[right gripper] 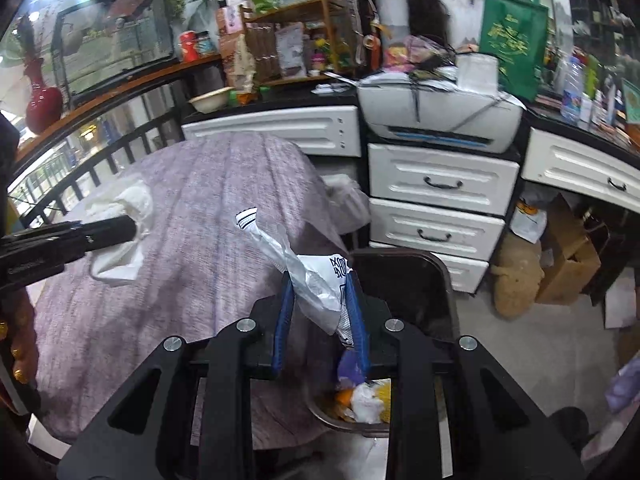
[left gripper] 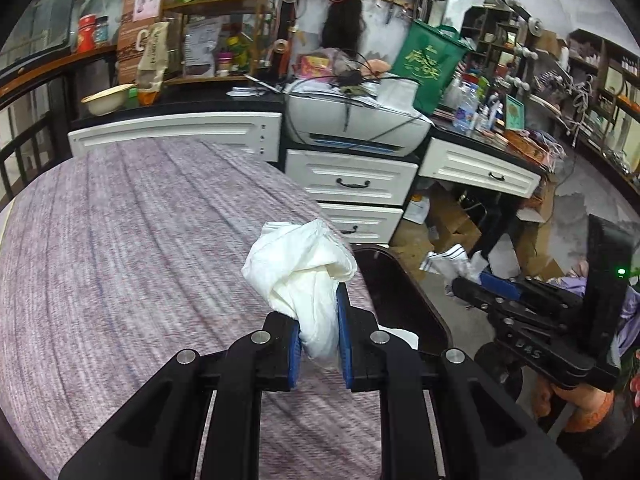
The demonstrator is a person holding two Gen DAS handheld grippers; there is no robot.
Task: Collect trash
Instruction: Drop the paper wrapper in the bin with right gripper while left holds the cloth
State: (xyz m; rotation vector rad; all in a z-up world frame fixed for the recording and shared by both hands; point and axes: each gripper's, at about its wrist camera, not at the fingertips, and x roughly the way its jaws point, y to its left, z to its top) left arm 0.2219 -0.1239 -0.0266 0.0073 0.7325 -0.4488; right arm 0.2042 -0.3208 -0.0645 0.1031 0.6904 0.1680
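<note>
Trash is being held in both tools: the left gripper (left gripper: 319, 334) is pinching a crumpled white tissue (left gripper: 301, 276) between its blue pads (left gripper: 344, 340), and the tissue is sticking up and forward out of the closed jaws, above the purple tablecloth (left gripper: 140, 260). The right gripper (right gripper: 320, 320) is squeezing a crinkled white plastic wrapper (right gripper: 308, 276) with dark blue print, and one long end of this wrapper is pointing up to the left, over the edge of the table. Just below the right gripper a trash bin (right gripper: 424, 280) with a dark rim is standing beside the table, and inside it some colourful scraps (right gripper: 364, 398), white, yellow, orange and purple, are lying at the bottom. In the right wrist view the left gripper (right gripper: 134, 228) is appearing from the left side with the tissue (right gripper: 120, 232) bunched around its tip, low over the cloth; I cannot tell if the tissue is touching the cloth there. In the left wrist view the right gripper (left gripper: 460, 286) is showing at the right edge, past the bin rim (left gripper: 404, 280). Behind the table a white drawer cabinet (right gripper: 440, 196) is standing, with a grey printer (right gripper: 440, 116) on it and a green bag (right gripper: 512, 44) beside the printer.
</note>
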